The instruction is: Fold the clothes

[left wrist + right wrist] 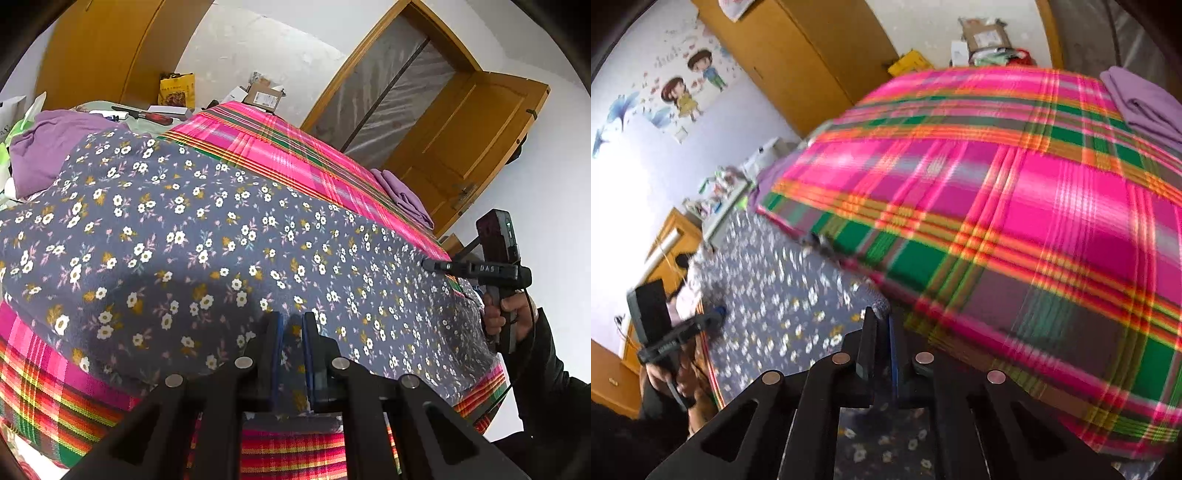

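A blue-grey floral garment (221, 240) lies spread flat over a pink plaid blanket (280, 147) on the bed. My left gripper (292, 321) is shut on the garment's near edge, a strip of floral cloth pinched between its blue pads. In the right wrist view, which is blurred, my right gripper (881, 315) is shut on a corner of the same floral garment (783, 288), with a small fold poking up at its tips. The left wrist view shows the right gripper (430, 265) at the garment's far right corner, held by a hand (513, 314).
A folded purple cloth (404, 197) rests at the blanket's far right edge, and a crumpled purple cloth (48, 147) lies at the left. Boxes and bags (264, 96) crowd the bed's far end. An open wooden door (469, 140) and a wardrobe (103, 48) stand behind.
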